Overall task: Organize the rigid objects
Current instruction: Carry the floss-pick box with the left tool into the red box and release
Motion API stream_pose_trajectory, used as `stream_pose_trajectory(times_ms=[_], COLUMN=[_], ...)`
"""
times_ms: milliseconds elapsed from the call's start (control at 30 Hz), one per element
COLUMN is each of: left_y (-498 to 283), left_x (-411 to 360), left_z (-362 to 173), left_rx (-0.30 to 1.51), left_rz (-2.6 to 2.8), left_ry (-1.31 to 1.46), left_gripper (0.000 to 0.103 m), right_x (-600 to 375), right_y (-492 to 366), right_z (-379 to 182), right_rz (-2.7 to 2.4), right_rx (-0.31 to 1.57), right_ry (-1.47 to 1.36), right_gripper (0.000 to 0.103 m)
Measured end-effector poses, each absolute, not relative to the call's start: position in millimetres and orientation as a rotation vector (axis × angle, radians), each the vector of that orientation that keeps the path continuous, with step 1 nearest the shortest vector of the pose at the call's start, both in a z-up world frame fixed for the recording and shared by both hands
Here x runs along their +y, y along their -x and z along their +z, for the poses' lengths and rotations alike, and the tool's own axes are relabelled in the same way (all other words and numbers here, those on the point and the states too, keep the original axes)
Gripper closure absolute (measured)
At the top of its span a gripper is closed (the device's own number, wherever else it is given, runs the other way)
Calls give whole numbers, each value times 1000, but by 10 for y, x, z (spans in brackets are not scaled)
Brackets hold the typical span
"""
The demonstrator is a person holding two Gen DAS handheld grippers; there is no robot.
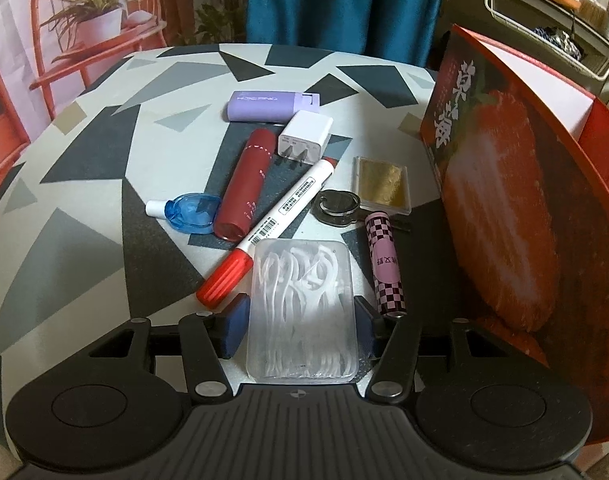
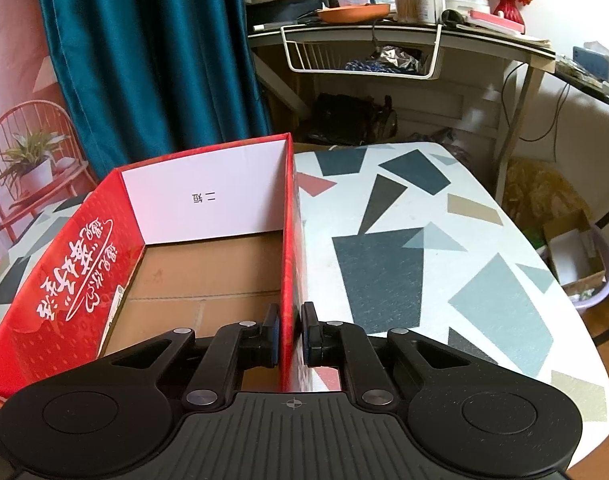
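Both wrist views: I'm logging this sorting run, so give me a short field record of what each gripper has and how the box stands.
left gripper: shut on the clear floss pick case
right gripper: shut on the right wall of the red box
box contents: none visible, bare cardboard floor
still on table: red marker, white charger, purple case

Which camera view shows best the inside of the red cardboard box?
The right wrist view: it looks down into the red cardboard box, showing its bare brown floor and white inner wall. The left wrist view shows only its printed outer side and a strip of white inner wall.
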State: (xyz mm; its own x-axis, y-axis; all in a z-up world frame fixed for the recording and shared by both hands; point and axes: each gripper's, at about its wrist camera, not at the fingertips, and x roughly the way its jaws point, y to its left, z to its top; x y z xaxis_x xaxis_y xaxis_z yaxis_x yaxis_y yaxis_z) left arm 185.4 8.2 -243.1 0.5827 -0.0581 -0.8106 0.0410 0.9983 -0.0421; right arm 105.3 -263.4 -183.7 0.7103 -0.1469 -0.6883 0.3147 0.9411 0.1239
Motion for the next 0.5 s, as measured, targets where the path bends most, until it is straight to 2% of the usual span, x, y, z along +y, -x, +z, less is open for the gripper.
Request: stream_pose_trajectory(times_ms=[500], left_y=[-1930], left_x=[76], left_z=[-1912], left_rx=[828], left_rz=[-104], left_ry=[46], left_gripper=[46], right_x=[-2639], right_y=[-1064], right_z=[-1839], right_rz=[-256], right_rx=[736], right_ry=[-249], right_gripper=[93])
